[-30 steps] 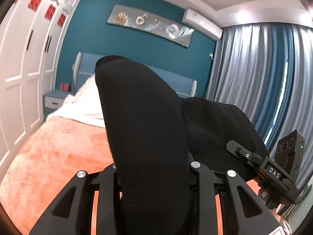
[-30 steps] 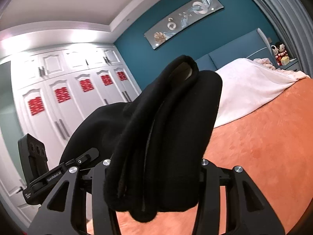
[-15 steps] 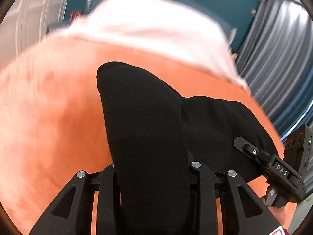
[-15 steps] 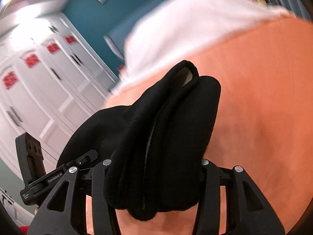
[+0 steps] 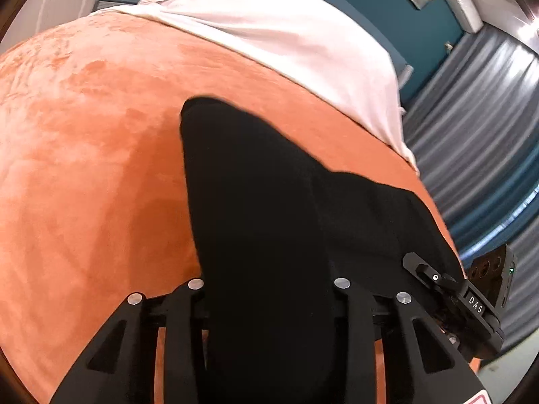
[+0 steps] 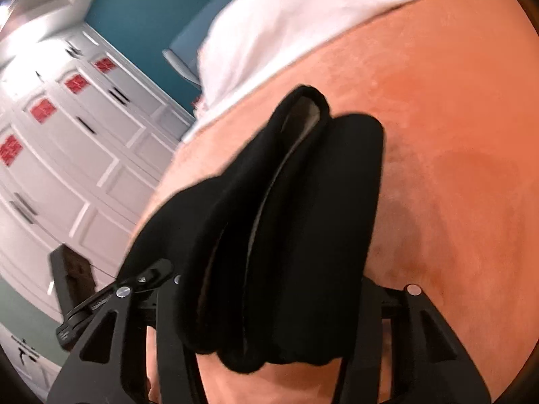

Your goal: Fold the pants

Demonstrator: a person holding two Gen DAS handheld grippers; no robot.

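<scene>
**Black pants held above the orange blanket**

Black knit fills the middle of both views — the pants (image 5: 262, 235) hang bunched between my claws, lifted off the bed. My left gripper (image 5: 269, 303) is clamped narrow on a thick roll of the cloth; my right gripper (image 6: 279, 303) pinches a stack of layers, a pale lining showing in the seam near the centre top. I judge this to be the carry-and-lay step: next I should lower the fabric onto the orange blanket (image 5: 84, 168) and spread it flat, keeping both pinches level. That blanket looks plush and velvety, so the soft, limp pants may drag — a white sheet (image 5: 286, 33) lies across the upper frame.
</scene>
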